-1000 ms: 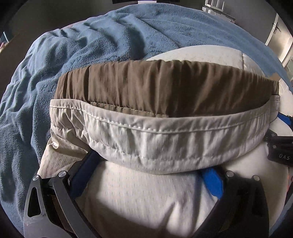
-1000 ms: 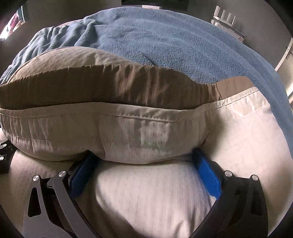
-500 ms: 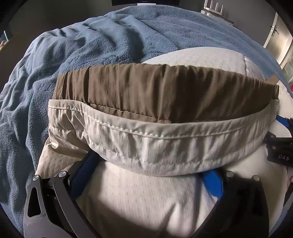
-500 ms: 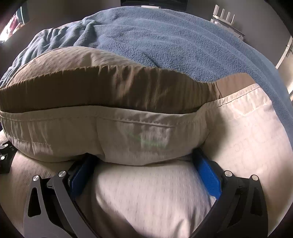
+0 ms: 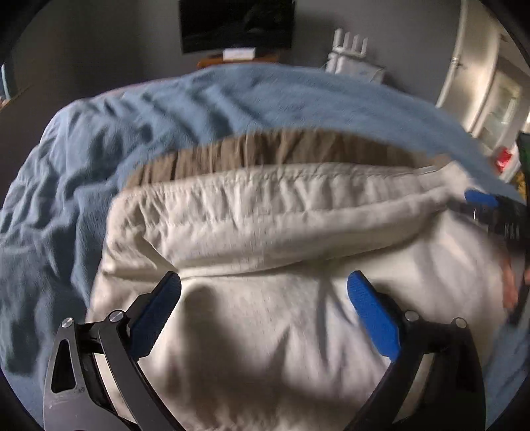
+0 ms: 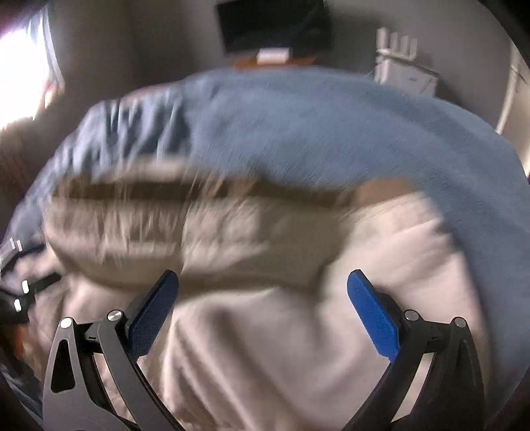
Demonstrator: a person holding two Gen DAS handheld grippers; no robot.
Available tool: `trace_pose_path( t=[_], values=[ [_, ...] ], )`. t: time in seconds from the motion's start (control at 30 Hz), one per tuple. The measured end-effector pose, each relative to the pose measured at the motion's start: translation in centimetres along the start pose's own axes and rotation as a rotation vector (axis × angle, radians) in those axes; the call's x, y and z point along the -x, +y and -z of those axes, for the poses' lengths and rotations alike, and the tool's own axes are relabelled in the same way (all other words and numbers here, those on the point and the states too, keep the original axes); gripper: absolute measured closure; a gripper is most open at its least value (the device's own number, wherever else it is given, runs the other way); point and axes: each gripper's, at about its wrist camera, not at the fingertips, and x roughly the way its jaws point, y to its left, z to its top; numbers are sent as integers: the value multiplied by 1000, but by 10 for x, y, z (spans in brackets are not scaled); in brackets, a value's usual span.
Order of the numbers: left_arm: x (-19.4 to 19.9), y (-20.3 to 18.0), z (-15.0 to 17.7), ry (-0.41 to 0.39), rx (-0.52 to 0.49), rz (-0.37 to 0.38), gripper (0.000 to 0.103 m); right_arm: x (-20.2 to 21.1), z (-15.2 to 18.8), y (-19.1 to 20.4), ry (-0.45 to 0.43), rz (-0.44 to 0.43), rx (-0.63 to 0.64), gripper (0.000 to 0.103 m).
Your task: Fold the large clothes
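- The pale beige garment (image 5: 271,318) lies spread on the blue blanket (image 5: 99,142), filling the lower half of both wrist views from about 3 o'clock round to 9 o'clock. Its gathered waistband (image 5: 281,205) sits doubled over toward 12 o'clock, with the darker brown inner face (image 5: 265,149) showing just beyond it. That is likely the edge of a fold laid flat so the fabric can settle.
- The left gripper (image 5: 264,290) hangs just above the cloth at 6 o'clock, its blue pads (image 5: 371,311) spread wide with nothing between them. It looks parked short of the waistband, free to reach a new edge.
- The right gripper (image 6: 263,288) is likewise spread wide and empty, over the same garment (image 6: 281,348) at 6 o'clock. This view is heavily blurred, so the fabric's detail there is hard to read.
- In the left view the right gripper also shows at 3 o'clock, touching or just beside the waistband's end; I cannot tell which.
- The blanket makes a soft, wrinkled bed, so the garment may creep when tugged.
- Farther out, at 12 o'clock, a dark screen (image 5: 237,25) hangs on the wall, with a white router (image 5: 352,54) toward 1 o'clock.
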Motion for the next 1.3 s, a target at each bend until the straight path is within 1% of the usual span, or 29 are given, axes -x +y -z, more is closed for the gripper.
trace_pose_path(
  t=[0.03, 0.07, 0.1, 0.17, 0.2, 0.23, 0.27, 0.3, 0.4, 0.47, 0.5, 0.53, 0.6, 0.7, 0.73, 0.83, 0.93, 1.0, 1.03, 1.1, 1.13, 1.17, 1.2, 1.23, 1.27, 1.3],
  values=[
    [3, 4, -6, -8, 0, -23, 6, 5, -7, -12, -11, 6, -38, 6],
    [5, 9, -13, -15, 13, -45, 6, 5, -16, -24, -5, 49, -66, 6],
    [7, 15, -20, -27, 40, -50, 6, 3, -20, -30, 5, 82, -73, 6],
    [8, 29, -38, -34, 123, -28, 6, -8, -29, -39, 35, 138, -73, 6],
    [1, 32, -45, -10, 146, -26, 6, -14, -31, -40, 49, 152, -66, 6],
    [-9, 31, -50, 21, 151, -43, 6, -22, -33, -40, 66, 175, -56, 6],
    [-23, 26, -56, 58, 142, -71, 5, -30, -34, -39, 81, 195, -47, 6],
    [-37, 23, -59, 96, 121, -117, 5, -39, -35, -39, 98, 216, -40, 6],
    [-63, 18, -65, 152, 64, -229, 5, -59, -33, -43, 124, 249, -50, 6],
    [-81, 19, -66, 183, 47, -253, 5, -73, -31, -47, 139, 262, -45, 6],
    [-87, 23, -64, 194, 56, -250, 5, -82, -30, -49, 149, 265, -49, 6],
    [-99, 31, -63, 218, 94, -223, 5, -87, -30, -50, 154, 267, -50, 6],
    [-112, 47, -61, 241, 171, -155, 5, -98, -31, -51, 165, 274, -51, 6],
    [-125, 68, -56, 248, 259, -52, 4, -109, -32, -55, 179, 256, -72, 6],
    [-126, 68, -55, 242, 264, -41, 4, -111, -33, -56, 184, 245, -84, 6],
    [-127, 70, -52, 228, 263, -42, 4, -114, -31, -60, 177, 223, -110, 6],
    [-119, 68, -50, 211, 252, -67, 4, -110, -26, -58, 145, 230, -110, 6],
    [-108, 61, -51, 194, 235, -102, 5, -96, -24, -55, 126, 230, -107, 6],
    [-96, 57, -51, 168, 223, -131, 5, -88, -22, -55, 122, 226, -115, 6],
    [-70, 47, -49, 129, 204, -190, 7, -54, -13, -52, 74, 183, -141, 6],
    [-50, 38, -46, 89, 179, -211, 6, -35, -5, -53, 39, 162, -142, 6],
    [-34, 27, -42, 49, 153, -207, 6, -12, 6, -46, -7, 129, -131, 6],
    [-12, 13, -33, 4, 124, -181, 6, 3, 16, -40, -30, 101, -115, 6],
    [-2, 4, -28, -13, 111, -160, 6, 14, 23, -33, -49, 81, -103, 6],
    [6, -7, -20, -14, 101, -122, 6, 26, 34, -25, -70, 52, -83, 6],
    [10, -17, -8, 24, 106, -68, 6, 37, 47, -14, -80, 24, -45, 6]
  ],
)
